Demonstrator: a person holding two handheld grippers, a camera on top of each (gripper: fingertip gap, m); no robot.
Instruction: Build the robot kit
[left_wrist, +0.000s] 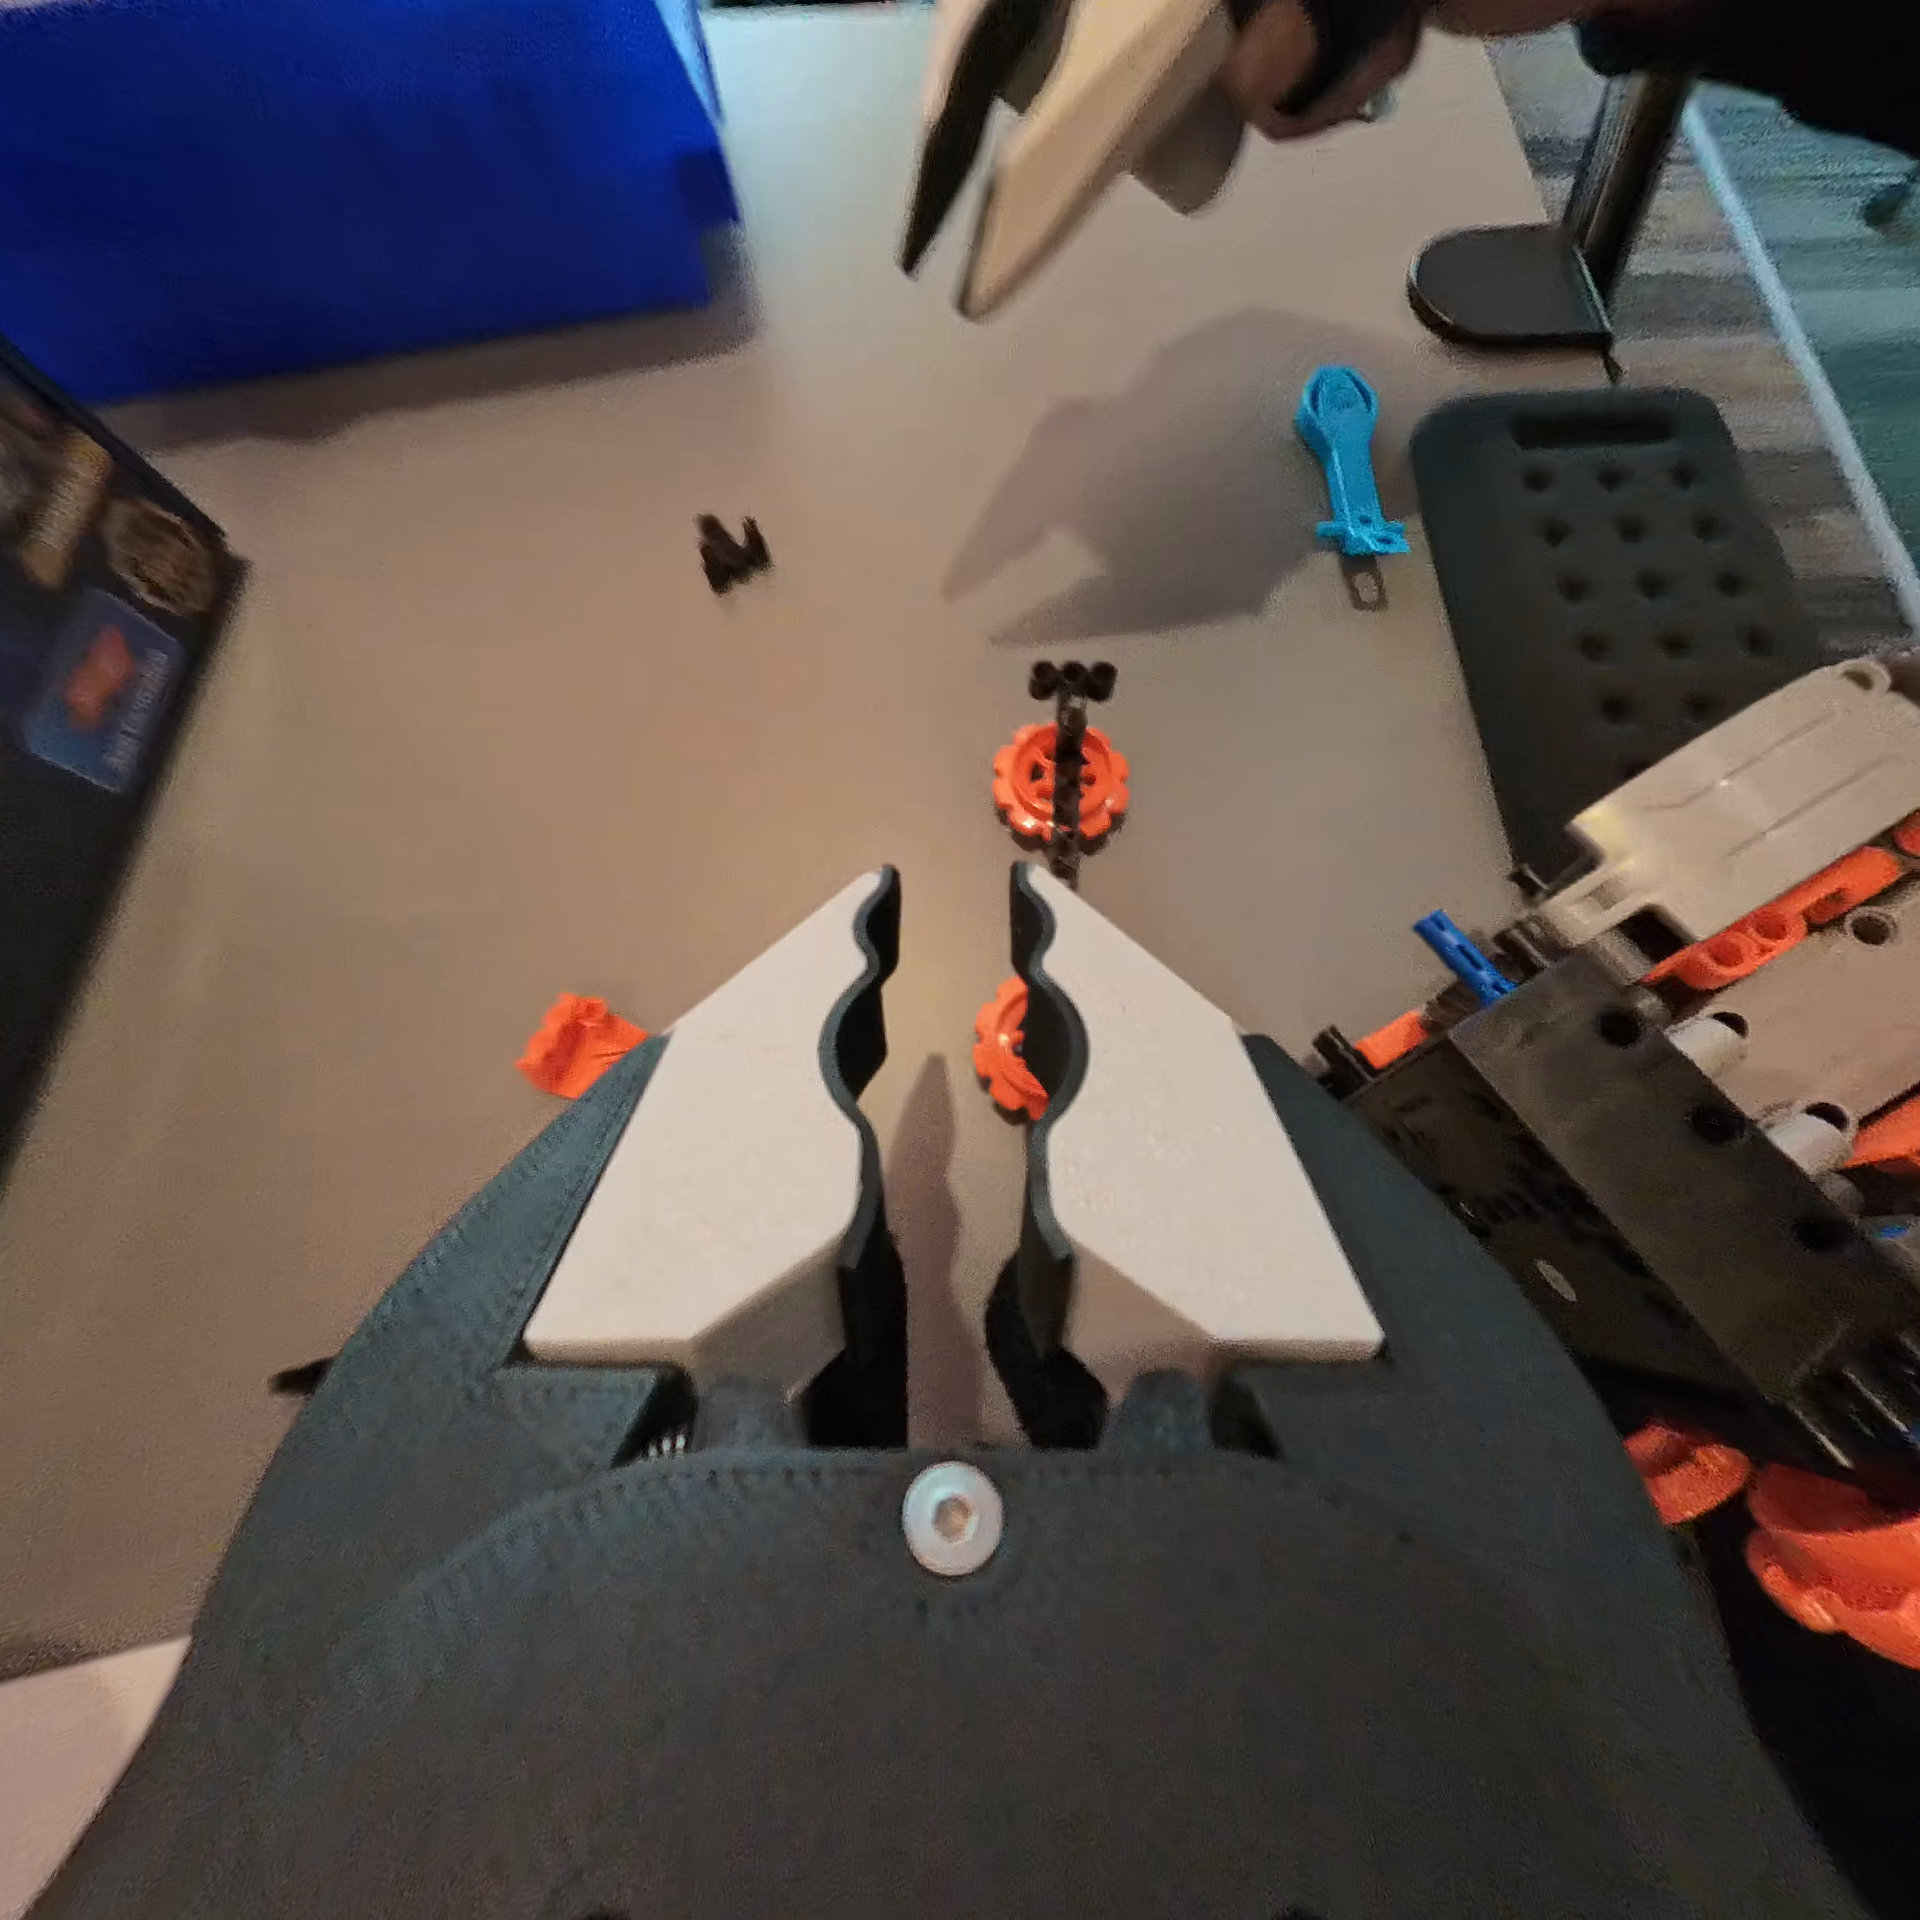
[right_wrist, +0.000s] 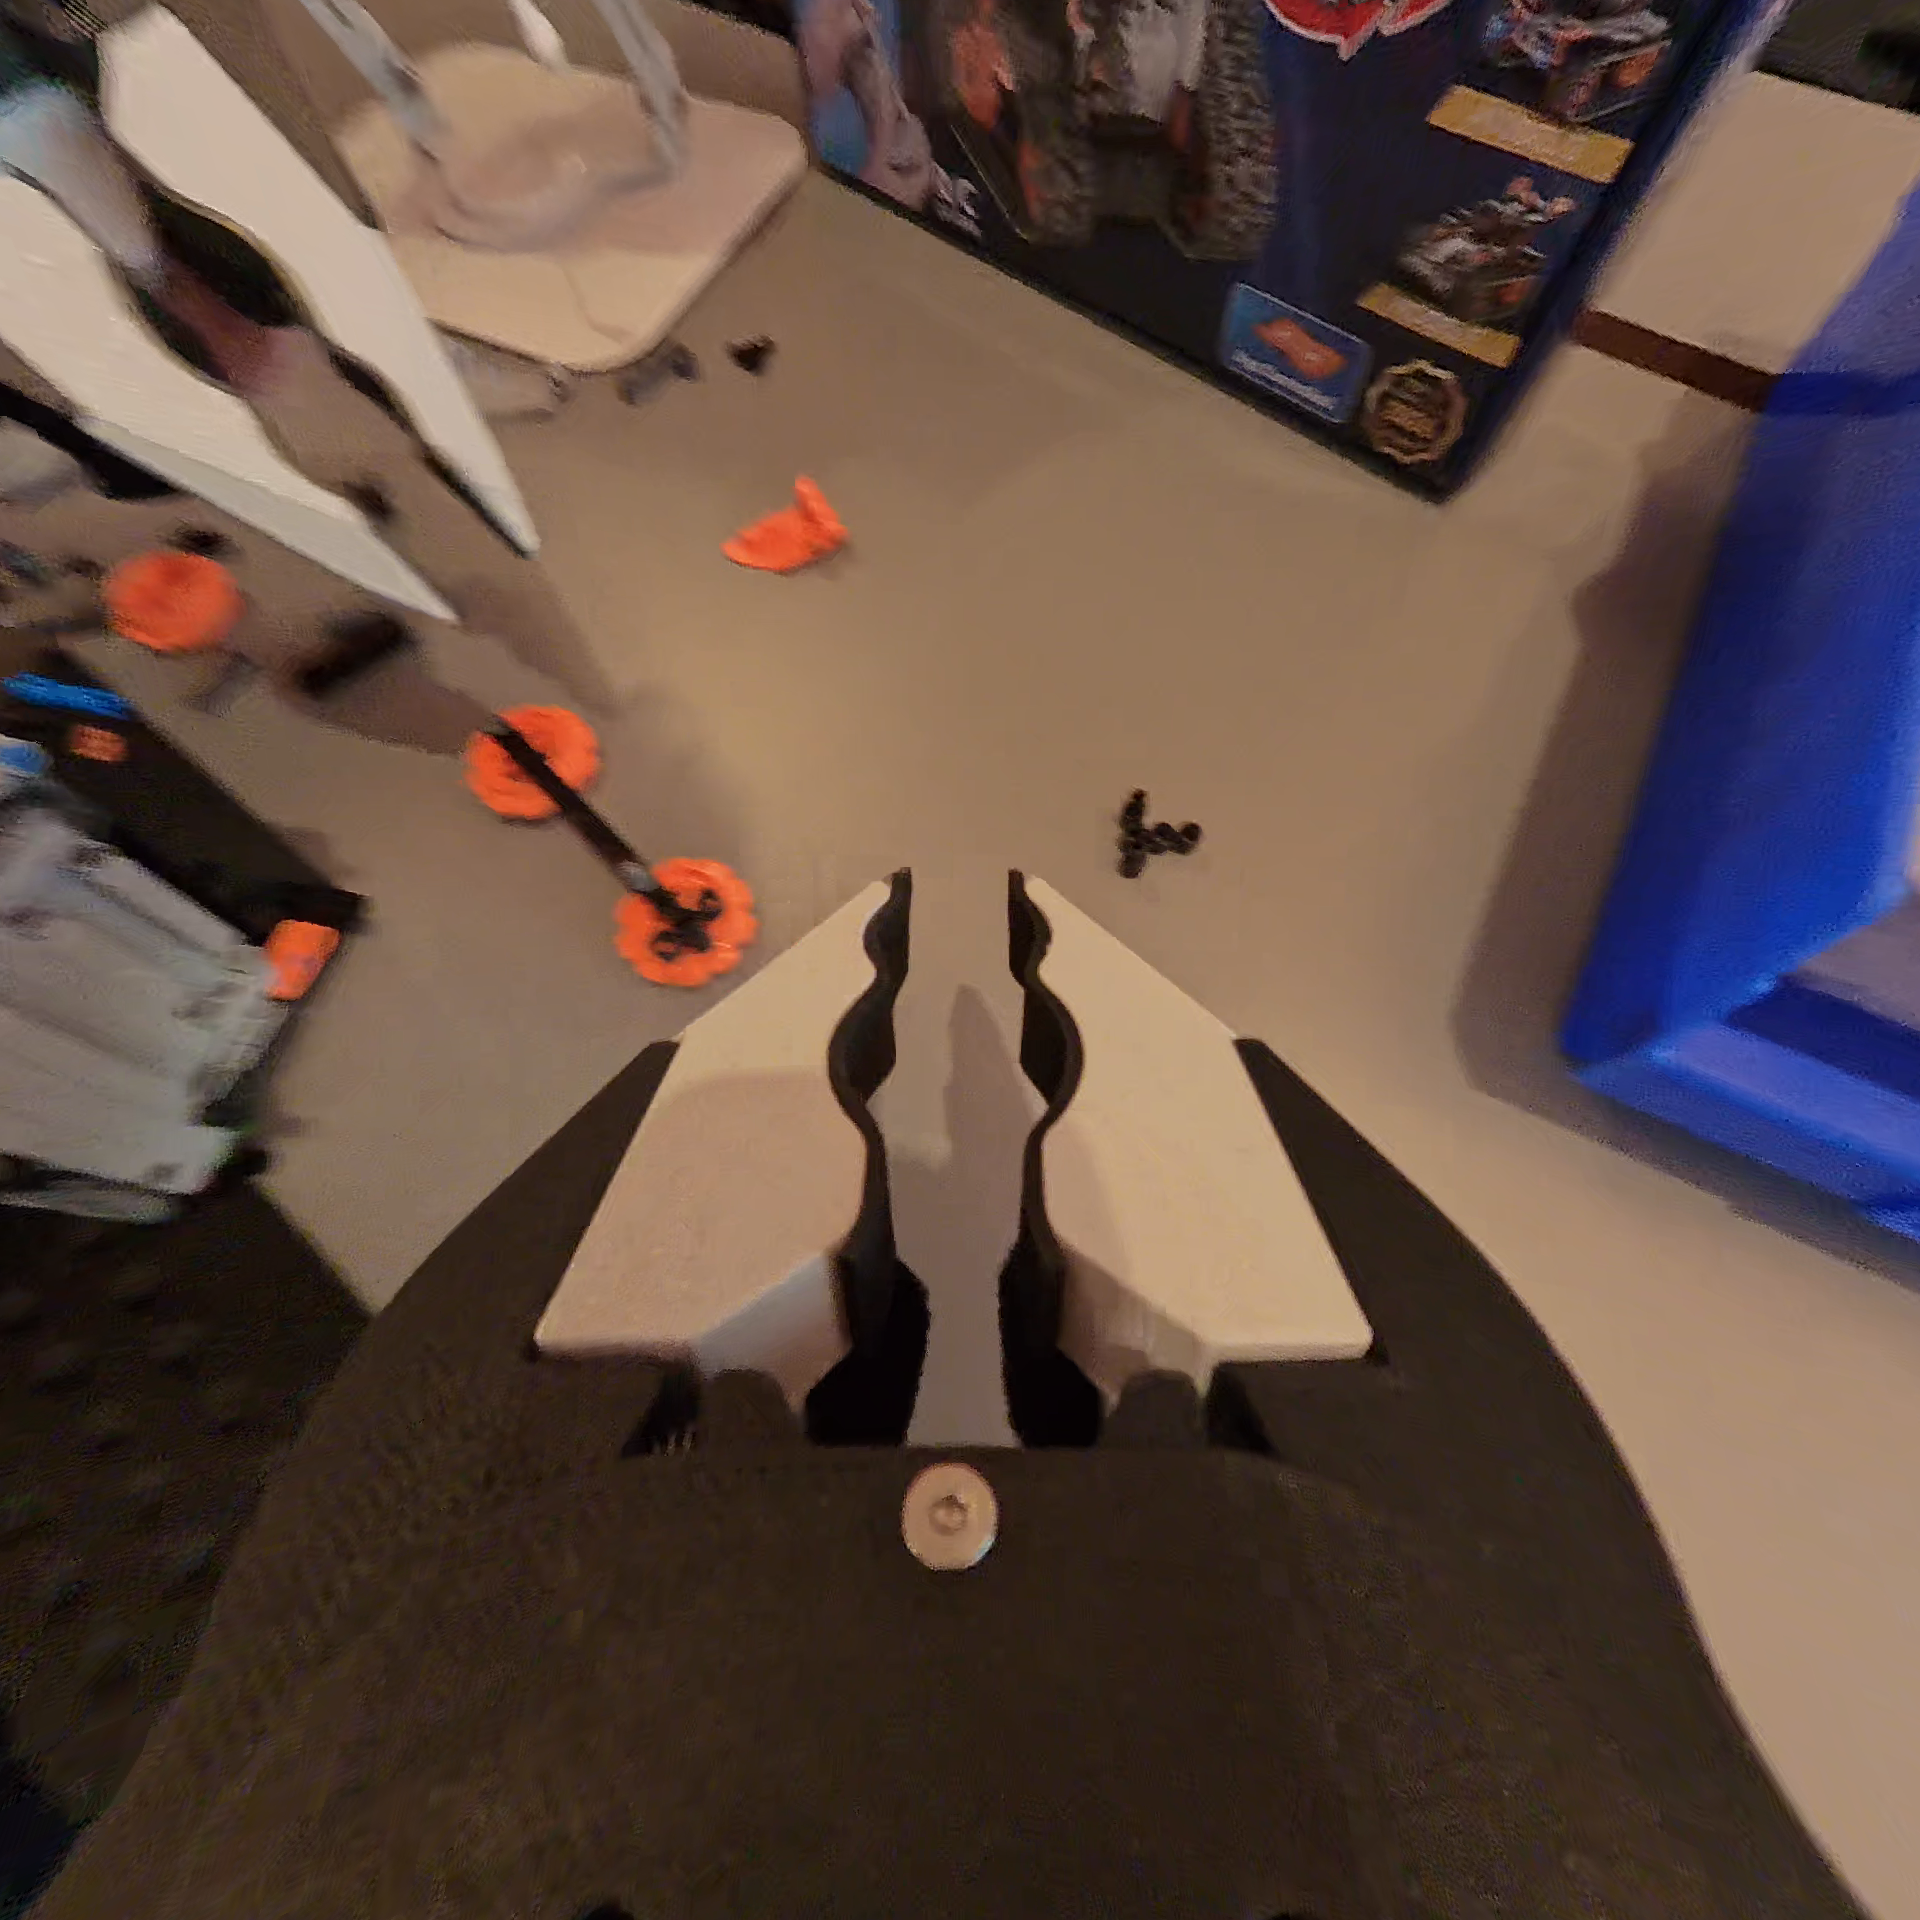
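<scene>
My left tongs (left_wrist: 954, 883) hang low over the counter (left_wrist: 520, 831), parted by a narrow gap and gripping nothing; bare counter shows between the tips. An orange gear (left_wrist: 1006, 1049) lies on the counter below, seen through the gap against the right finger (left_wrist: 1143, 1122), though I cannot tell whether they touch. Just past the tips lies a black axle (left_wrist: 1070, 769) with a second orange gear (left_wrist: 1049, 781) threaded on it and a small black connector at its far end. A loose orange piece (left_wrist: 577, 1042) lies just left of the left finger, a pair of small black pins (left_wrist: 732, 549) farther out, and a blue tool (left_wrist: 1345, 457) beside a dark perforated pad (left_wrist: 1621, 582) on the right. A partly built grey, black and orange brick model (left_wrist: 1662, 1091) sits close at my right, so the loose parts look spread within easy reach of it, I judge. My right tongs (right_wrist: 958, 883) are likewise a little way apart and empty, poised above bare counter, nearest a cluster of black pins (right_wrist: 1148, 831) just ahead to the right. A printed box (right_wrist: 1351, 208) stands at the counter's far edge, a blue bin (right_wrist: 1766, 779) beside it.
</scene>
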